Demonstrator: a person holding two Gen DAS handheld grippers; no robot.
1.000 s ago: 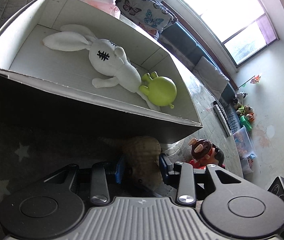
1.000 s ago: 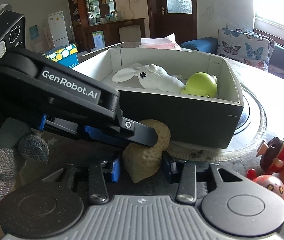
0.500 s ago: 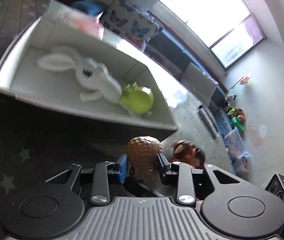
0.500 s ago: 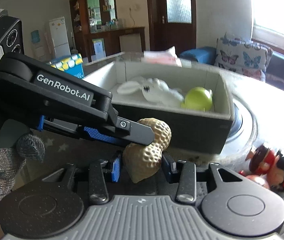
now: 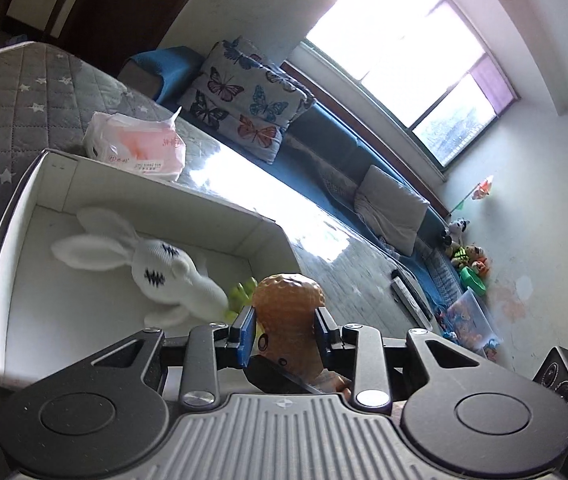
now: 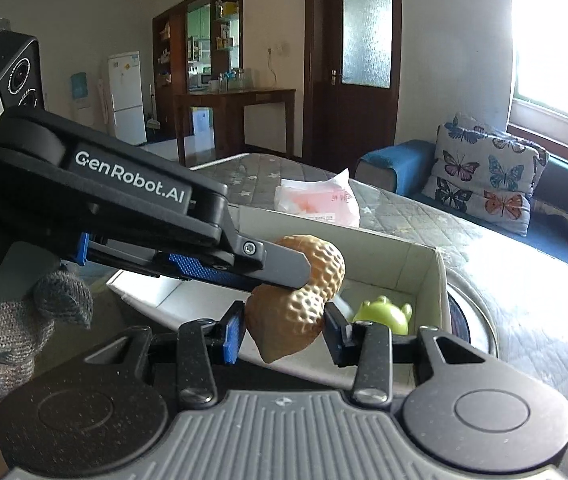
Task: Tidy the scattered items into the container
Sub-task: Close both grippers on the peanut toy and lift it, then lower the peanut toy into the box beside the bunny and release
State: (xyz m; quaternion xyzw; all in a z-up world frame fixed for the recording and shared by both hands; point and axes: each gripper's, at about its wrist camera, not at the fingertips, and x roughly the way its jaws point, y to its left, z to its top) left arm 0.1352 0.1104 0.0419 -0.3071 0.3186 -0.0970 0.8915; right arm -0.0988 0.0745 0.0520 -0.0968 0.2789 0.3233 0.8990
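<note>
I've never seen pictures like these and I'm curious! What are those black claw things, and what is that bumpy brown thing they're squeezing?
They are two grabber tools, and a person holds one in each hand, so there is no robot. Each grabber has a small camera looking along its two fingers, and each picture is what one grabber sees. The left gripper has just been closing its jaws on a bumpy peanut toy. The right gripper pinches the same toy too, so both hold it up by a white box. Inside the box lie a white bunny and a green toy. A pink packet sits behind the box on the grey starry cloth. The grey glove is on the person's hand.
</note>
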